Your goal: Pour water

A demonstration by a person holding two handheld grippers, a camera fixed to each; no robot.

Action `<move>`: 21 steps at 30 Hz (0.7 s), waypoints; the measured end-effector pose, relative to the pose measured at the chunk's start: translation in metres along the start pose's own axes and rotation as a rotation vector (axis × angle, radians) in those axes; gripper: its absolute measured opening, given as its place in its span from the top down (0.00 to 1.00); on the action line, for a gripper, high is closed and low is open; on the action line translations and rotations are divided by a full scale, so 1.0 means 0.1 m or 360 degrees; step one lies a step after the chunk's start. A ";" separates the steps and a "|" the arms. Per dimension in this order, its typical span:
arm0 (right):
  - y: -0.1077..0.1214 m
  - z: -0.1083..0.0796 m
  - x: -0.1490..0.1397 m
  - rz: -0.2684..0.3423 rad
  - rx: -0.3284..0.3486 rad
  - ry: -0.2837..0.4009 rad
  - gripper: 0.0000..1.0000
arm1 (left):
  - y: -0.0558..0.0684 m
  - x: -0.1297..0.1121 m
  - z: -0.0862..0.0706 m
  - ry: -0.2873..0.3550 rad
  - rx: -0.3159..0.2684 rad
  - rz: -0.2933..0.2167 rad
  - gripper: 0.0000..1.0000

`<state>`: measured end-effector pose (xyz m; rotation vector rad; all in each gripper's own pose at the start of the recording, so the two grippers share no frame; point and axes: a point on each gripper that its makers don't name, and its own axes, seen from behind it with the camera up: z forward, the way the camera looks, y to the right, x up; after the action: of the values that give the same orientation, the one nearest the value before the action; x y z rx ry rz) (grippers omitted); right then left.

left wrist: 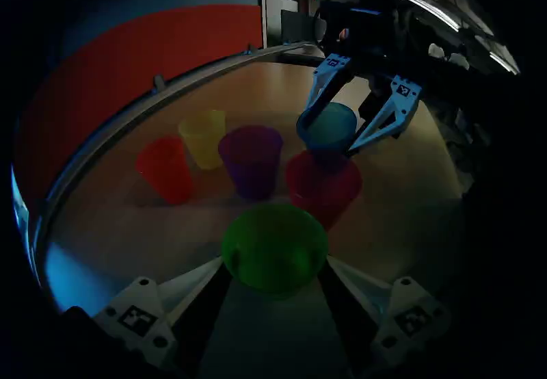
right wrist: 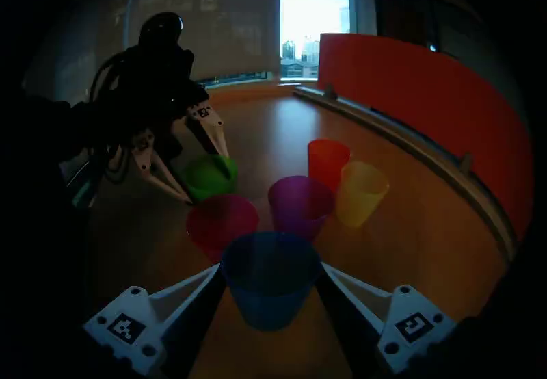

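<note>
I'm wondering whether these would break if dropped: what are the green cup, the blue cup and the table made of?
The green cup: likely plastic, translucent and smooth; light glows through its wall. The blue cup: seemingly the same translucent plastic, thin-rimmed. The table: wood or wood-look laminate, warm brown, semi-gloss, judging by the pale sheen on it.

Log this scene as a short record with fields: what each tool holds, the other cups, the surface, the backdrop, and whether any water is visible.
left tool: shut on the green cup
right tool: shut on the blue cup
loose cups: crimson cup, purple cup, orange cup, yellow cup; all upright, clustered together
surface: wooden table
backdrop: red panel along the table's far edge
water: cannot tell, the pictures are too dim
</note>
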<state>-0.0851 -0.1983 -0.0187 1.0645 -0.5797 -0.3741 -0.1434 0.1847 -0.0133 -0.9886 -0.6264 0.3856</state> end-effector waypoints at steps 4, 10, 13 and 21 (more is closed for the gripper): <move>-0.01 0.02 -0.02 0.0006 0.0001 -0.0005 0.09 | 0.00 -0.01 0.00 0.0004 -0.0005 -0.0001 0.17; -0.02 0.03 -0.07 0.0019 0.0005 -0.0017 0.09 | 0.01 -0.03 0.00 0.0010 -0.0009 -0.0006 0.17; -0.03 0.04 -0.09 0.0021 0.0007 -0.0022 0.09 | 0.01 -0.05 -0.01 0.0011 -0.0009 -0.0008 0.17; -0.06 0.04 -0.14 0.0033 0.0009 -0.0029 0.09 | 0.01 -0.06 -0.02 0.0013 -0.0010 -0.0003 0.17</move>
<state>-0.0984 -0.1963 -0.0267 1.0609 -0.6079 -0.3645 -0.1468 0.1809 -0.0170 -0.9952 -0.6214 0.3780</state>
